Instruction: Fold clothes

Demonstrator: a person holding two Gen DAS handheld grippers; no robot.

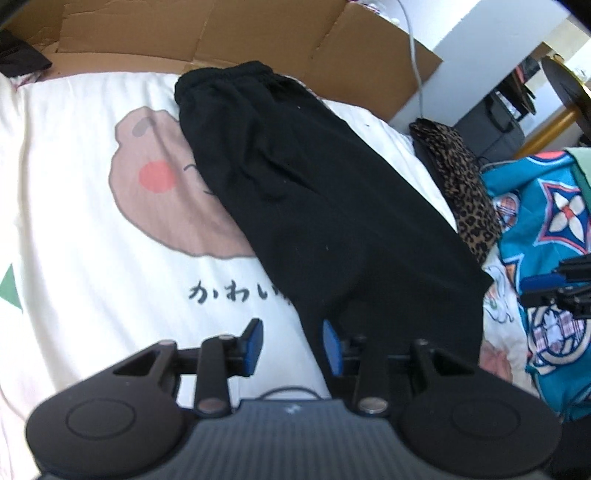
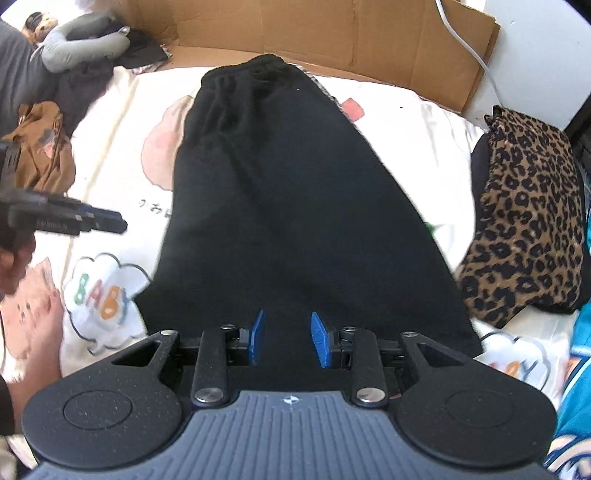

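Black trousers [image 1: 314, 206] lie lengthwise on a white printed bedsheet [image 1: 85, 221], elastic waistband at the far end, leg cuffs nearest me. My left gripper [image 1: 291, 341] is open above the cuffs' left edge, one blue pad over the sheet, the other over black cloth. In the right wrist view the trousers [image 2: 288, 192] fill the middle, and my right gripper [image 2: 288, 339] hovers open over the near cuff end with nothing between its pads. The left gripper [image 2: 92, 221] also shows at the left, held by a hand.
A folded leopard-print garment [image 2: 524, 218] lies right of the trousers. Cardboard [image 1: 258, 33] lines the far side of the bed. A teal patterned cloth [image 1: 546, 236] is at the right. A brown garment [image 2: 44, 147], dark clothes and a grey neck pillow [image 2: 81, 40] sit at far left.
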